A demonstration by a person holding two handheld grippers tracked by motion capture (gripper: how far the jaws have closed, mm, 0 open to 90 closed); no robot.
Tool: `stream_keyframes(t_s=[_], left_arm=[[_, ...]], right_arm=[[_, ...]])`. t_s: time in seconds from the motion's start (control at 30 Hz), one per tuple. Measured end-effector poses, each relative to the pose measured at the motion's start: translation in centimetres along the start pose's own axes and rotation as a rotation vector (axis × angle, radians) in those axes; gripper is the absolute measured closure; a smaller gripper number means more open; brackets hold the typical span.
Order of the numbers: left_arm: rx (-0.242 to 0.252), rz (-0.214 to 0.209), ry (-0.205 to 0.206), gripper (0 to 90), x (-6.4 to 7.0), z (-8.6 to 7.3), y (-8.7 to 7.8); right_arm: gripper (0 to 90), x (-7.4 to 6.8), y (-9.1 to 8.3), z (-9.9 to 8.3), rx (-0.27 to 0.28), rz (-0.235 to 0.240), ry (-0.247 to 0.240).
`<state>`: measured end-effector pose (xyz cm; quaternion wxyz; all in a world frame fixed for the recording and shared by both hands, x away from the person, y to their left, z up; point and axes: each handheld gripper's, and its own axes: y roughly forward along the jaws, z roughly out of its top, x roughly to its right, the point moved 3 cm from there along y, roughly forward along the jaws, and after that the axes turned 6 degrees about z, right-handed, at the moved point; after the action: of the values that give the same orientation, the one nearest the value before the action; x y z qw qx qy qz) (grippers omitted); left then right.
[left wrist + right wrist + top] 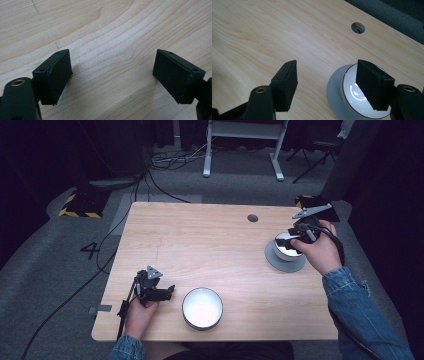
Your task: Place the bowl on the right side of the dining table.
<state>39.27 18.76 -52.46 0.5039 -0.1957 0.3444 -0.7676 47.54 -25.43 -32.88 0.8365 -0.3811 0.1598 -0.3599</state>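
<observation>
Cup point(287, 245) on saucer point(285, 260), tongs point(325, 85) apart

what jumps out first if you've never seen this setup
The white bowl at the near edge of the wooden table glares brightest. At the right, the open right gripper hovers over a small cup standing on a grey saucer. The left gripper, also open, sits left of the bowl.

Desk middle: bare wood on the desk point(210, 240), open from the far edge toward the near edge.
Near edge: a white bowl point(202, 307) stands just right of the left gripper point(167, 292), blocking its way right.
Right edge: a small bowl point(286, 245) on a grey saucer point(280, 262) sits under the right gripper point(295, 240).
Far edge: cable hole point(252, 218).
</observation>
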Motion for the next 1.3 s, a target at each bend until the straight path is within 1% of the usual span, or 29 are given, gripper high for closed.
stream_keyframes(t_s=[0.1,0.2,0.27,0.57,0.83,0.97,1.1,1.17,1.2,1.23,1.3], left_arm=[[-0.002,-0.001,0.0,15.7,0.0,0.0,0.0],[-0.003,-0.002,0.001,15.7,0.0,0.0,0.0],[-0.013,0.006,0.007,15.6,0.0,0.0,-0.1],[-0.013,0.002,0.006,15.5,0.0,0.0,0.0],[-0.013,0.003,0.006,15.5,0.0,0.0,0.0],[-0.012,0.002,0.006,15.5,0.0,0.0,0.0],[-0.013,0.003,0.006,15.5,0.0,0.0,0.0],[-0.013,0.003,0.006,15.5,0.0,0.0,0.0],[-0.012,0.002,0.006,15.5,0.0,0.0,0.0],[-0.012,0.004,0.006,15.5,0.0,0.0,0.0],[-0.013,0.003,0.006,15.6,0.0,0.0,0.0]], right_arm=[[34.0,-0.7,-0.4,-0.4,0.002,0.009,-0.019],[33.5,-1.3,-0.8,-0.9,0.004,0.019,-0.024],[32.9,-1.6,-0.9,-1.3,0.002,0.025,-0.023],[31.8,-2.4,-1.6,-3.0,-0.008,0.047,-0.026],[30.7,-2.8,-2.0,-4.7,-0.056,0.069,-0.034],[30.0,-2.9,-1.7,-5.5,-0.07,0.075,-0.031],[29.2,-3.1,-1.0,-6.7,-0.08,0.089,-0.026],[29.2,-3.1,-0.9,-6.9,-0.08,0.09,-0.029],[29.3,-3.2,-0.8,-7.2,-0.083,0.093,-0.027],[28.9,-3.2,-0.3,-7.9,-0.089,0.1,-0.018],[28.8,-3.2,-0.1,-8.2,-0.095,0.101,-0.012]])
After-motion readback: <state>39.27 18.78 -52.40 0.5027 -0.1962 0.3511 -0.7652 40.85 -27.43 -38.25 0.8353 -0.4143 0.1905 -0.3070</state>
